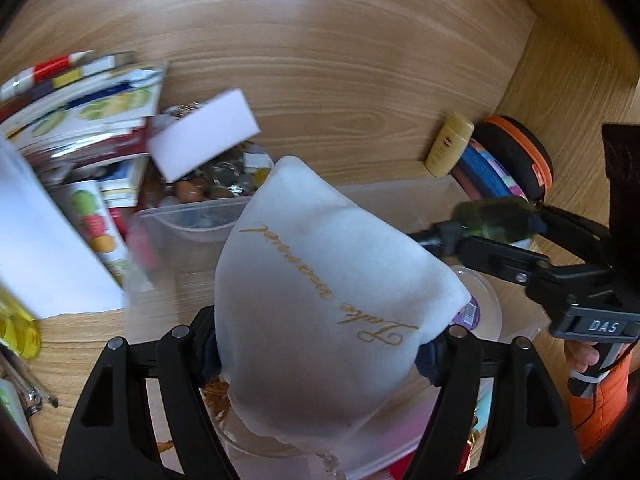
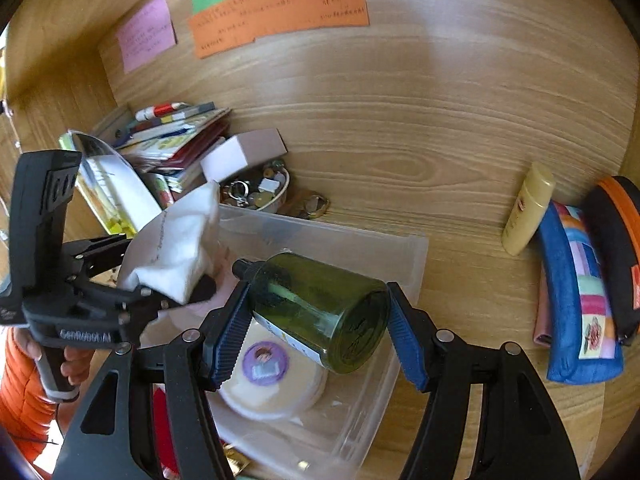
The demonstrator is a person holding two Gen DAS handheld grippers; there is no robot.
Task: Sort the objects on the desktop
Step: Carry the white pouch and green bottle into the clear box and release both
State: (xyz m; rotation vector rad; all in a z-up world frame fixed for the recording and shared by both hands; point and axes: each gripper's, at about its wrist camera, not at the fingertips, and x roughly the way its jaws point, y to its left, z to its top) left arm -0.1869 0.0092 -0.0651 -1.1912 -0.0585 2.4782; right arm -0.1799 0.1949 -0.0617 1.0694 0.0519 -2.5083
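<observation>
Meanwhile, over the clear bin (image 2: 404, 256), left hand-held gripper (image 1: 320, 344) clamps a white pouch (image 1: 320, 280), right hand-held gripper (image 2: 316, 320) a green bottle (image 2: 316, 304).

both views are evenly and warmly lit, with a pale sheen seen on the wooden back panel (image 2: 460, 20). strong fisheye bending and dark vignetted corners are shown at the edges. motion blur is seen on the stacked booklets (image 1: 80, 108) at far left; the white pouch (image 1: 320, 280) is rendered soft.

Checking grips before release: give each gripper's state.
Left gripper: shut on white fabric pouch.
Right gripper: shut on dark green glass bottle.
</observation>
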